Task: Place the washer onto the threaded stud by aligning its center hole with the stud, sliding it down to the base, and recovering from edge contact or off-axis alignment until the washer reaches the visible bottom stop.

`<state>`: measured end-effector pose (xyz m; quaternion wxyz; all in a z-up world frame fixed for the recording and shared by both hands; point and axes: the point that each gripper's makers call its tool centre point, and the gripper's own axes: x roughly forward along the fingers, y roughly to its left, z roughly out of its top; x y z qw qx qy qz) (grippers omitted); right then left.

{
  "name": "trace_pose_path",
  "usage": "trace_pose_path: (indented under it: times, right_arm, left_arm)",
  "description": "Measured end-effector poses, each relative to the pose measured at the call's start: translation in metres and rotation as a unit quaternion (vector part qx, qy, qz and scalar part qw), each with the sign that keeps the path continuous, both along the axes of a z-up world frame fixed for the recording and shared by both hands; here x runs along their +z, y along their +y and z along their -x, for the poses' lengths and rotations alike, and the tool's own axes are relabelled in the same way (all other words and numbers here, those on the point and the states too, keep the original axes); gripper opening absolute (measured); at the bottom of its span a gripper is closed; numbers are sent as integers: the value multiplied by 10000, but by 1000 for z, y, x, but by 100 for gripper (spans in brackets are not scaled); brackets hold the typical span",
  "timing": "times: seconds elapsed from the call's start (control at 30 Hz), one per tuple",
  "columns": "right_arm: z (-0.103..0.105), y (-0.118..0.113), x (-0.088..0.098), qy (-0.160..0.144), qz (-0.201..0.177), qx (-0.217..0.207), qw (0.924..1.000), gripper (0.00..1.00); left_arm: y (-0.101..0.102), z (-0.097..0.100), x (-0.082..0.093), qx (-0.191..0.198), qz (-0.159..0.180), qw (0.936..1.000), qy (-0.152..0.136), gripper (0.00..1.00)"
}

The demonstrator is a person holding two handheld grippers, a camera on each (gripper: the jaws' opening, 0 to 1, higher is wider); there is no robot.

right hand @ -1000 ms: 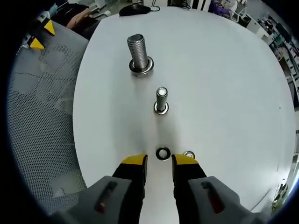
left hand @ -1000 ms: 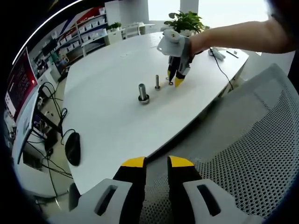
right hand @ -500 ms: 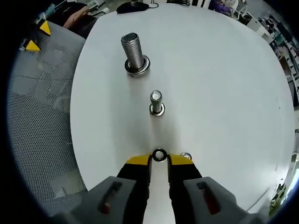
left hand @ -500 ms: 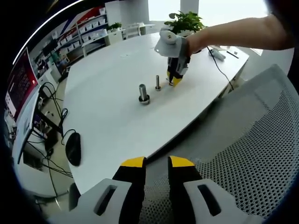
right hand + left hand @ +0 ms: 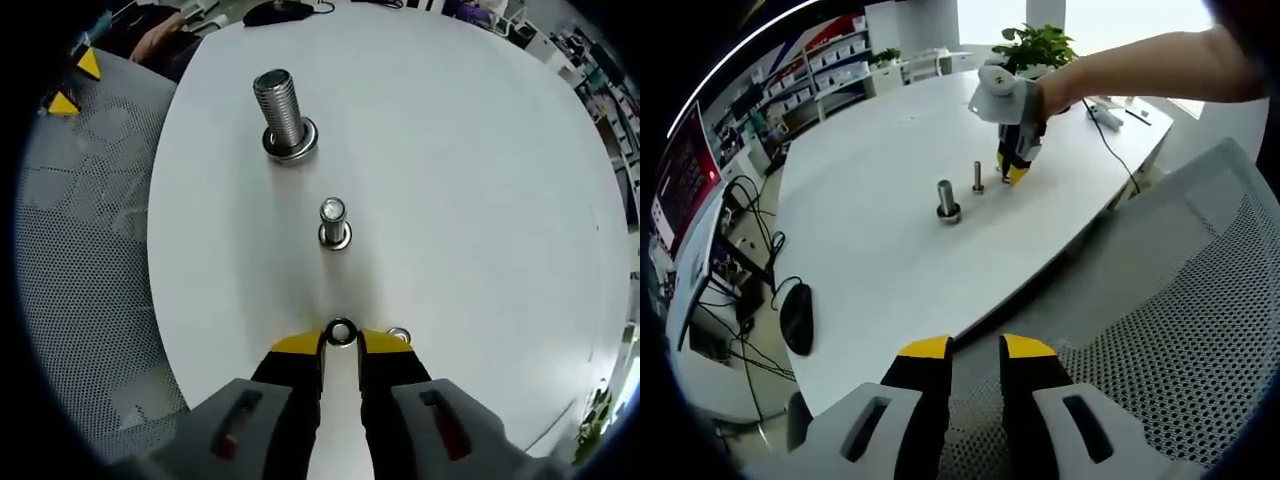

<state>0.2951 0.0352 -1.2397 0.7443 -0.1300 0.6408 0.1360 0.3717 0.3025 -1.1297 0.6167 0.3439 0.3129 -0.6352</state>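
Note:
In the right gripper view, a small dark washer [image 5: 340,332] sits pinched between the yellow tips of my right gripper [image 5: 340,342], low over the white table [image 5: 480,180]. A second washer [image 5: 399,333] lies just beside the right tip. Straight ahead stands a thin threaded stud [image 5: 334,222], and farther on a thick threaded stud [image 5: 282,112] with a ring at its base. The left gripper view shows the right gripper [image 5: 1014,174] close to the thin stud [image 5: 977,177], with the thick stud [image 5: 946,200] nearer. My left gripper [image 5: 975,350] hovers open over a chair, holding nothing.
A grey mesh chair [image 5: 1160,330] stands against the table's near edge. A black mouse [image 5: 795,318] and cables lie on the floor side at the left. A potted plant [image 5: 1040,45] and a cable [image 5: 1110,140] are at the table's far end.
The right jaws moved forward around the washer and closed on it during the first half second. Since then the view has barely shifted. The left gripper has stayed still.

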Motion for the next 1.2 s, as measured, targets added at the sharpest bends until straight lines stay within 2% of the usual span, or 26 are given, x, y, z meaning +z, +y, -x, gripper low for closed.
trace_pose_path:
  times: [0.23, 0.33, 0.57, 0.63, 0.7, 0.83, 1.2]
  right_arm:
    - [-1, -1, -1, 51, 65, 18, 10000, 15]
    - [-3, -3, -3, 67, 65, -103, 9999, 15]
    - [-1, 1, -1, 193, 185, 101, 9996, 15]
    - [1, 1, 1, 243, 166, -48, 9996, 15]
    - [-1, -1, 0, 198, -36, -290, 9994, 15]
    - [-1, -2, -1, 239, 34, -116, 9996, 15]
    - [0, -1, -1, 240, 135, 16, 9996, 15]
  left_arm:
    - [0, 0, 0, 14, -11, 10000, 3, 17]
    - [0, -1, 0, 29, -16, 10000, 6, 17]
    - [1, -2, -2, 71, -45, 10000, 18, 17]
    - [1, -3, -2, 86, -47, 10000, 20, 17]
    - [1, -3, -2, 99, -51, 9999, 19, 18]
    - [2, -4, -2, 129, -54, 9999, 12, 18]
    - [1, -4, 0, 147, -29, 9999, 33, 18]
